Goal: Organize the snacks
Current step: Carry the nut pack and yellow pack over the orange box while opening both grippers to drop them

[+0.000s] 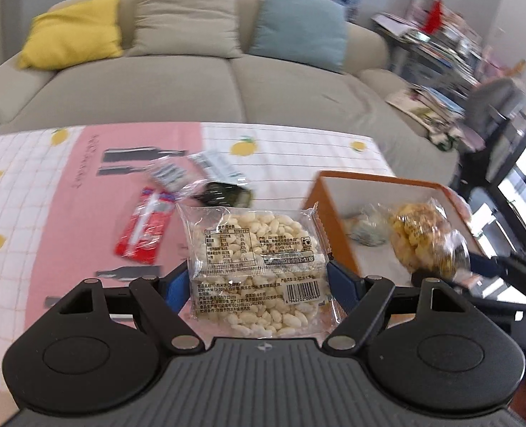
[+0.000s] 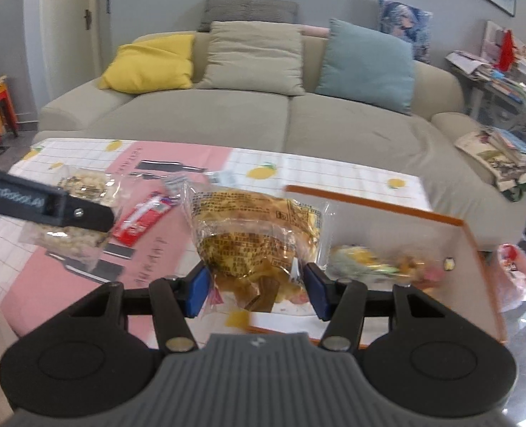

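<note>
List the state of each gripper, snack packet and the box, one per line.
Left gripper: shut on the clear packet of white puffed rice, held above the table.
Right gripper: shut on the clear packet of yellow snack, over the box's edge.
Orange-rimmed white box: open, some snacks inside.
Red flat packet: lying on the tablecloth, outside the box.
Dark packet: lying on the tablecloth, blurred.

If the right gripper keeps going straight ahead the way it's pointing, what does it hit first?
Probably the far wall of the orange-rimmed box. The right gripper, shut on the yellow snack bag, points across the box's near-left corner; depth is unclear, so it might pass over the rim toward the sofa.
</note>
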`<state>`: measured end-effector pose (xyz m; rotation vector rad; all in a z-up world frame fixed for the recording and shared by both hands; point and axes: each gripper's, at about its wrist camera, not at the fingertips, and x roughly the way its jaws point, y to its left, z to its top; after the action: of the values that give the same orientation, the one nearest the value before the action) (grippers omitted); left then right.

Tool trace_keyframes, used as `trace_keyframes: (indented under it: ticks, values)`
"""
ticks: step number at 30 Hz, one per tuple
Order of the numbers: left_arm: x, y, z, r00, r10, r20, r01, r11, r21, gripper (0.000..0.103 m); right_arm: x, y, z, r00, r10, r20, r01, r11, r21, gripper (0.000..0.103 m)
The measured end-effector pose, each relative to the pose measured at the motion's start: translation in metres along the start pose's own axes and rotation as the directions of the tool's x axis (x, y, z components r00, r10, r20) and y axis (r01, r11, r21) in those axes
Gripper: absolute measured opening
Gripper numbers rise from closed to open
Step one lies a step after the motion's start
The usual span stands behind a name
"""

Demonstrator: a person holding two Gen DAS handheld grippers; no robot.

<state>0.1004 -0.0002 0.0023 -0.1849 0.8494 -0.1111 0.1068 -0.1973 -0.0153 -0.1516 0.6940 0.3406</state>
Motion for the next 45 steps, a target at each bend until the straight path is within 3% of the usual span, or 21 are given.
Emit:
trace_keyframes:
  ticks: [6, 14, 19, 23, 34, 45]
  values:
    - [0.011, -0.049, 0.015, 0.997, -0.073, -0.019, 0.075, 0.992, 0.098, 0.091, -0.012, -0.056, 0.006, 0.999, -0.034, -0.042, 0.036, 0.998, 0.05, 0.055]
    - [0.045, -0.114, 0.031, 0.977, -0.168, -0.129, 0.195, 0.953, 0.231, 0.091, 0.004, -0.12, 0.012, 0.986, -0.063, -0.156, 0.078, 0.993, 0.092, 0.055]
    - [0.073, -0.141, 0.034, 0.966, -0.156, -0.204, 0.218, 0.92, 0.326, 0.091, 0.025, -0.15, 0.016, 0.967, -0.037, -0.252, 0.058, 0.995, 0.076, 0.055]
    - [0.095, -0.15, 0.036, 0.95, -0.163, -0.265, 0.254, 0.9, 0.356, 0.091, 0.045, -0.17, 0.016, 0.947, -0.042, -0.317, 0.057, 0.998, 0.039, 0.055]
    - [0.151, -0.16, 0.05, 0.899, -0.177, -0.401, 0.322, 0.887, 0.331, 0.091, 0.092, -0.191, 0.013, 0.887, -0.014, -0.461, 0.005, 1.0, -0.021, 0.055]
    - [0.182, -0.17, 0.046, 0.871, -0.139, -0.471, 0.347, 0.853, 0.389, 0.091, 0.143, -0.194, 0.004, 0.791, 0.088, -0.605, -0.083, 0.996, 0.036, 0.056]
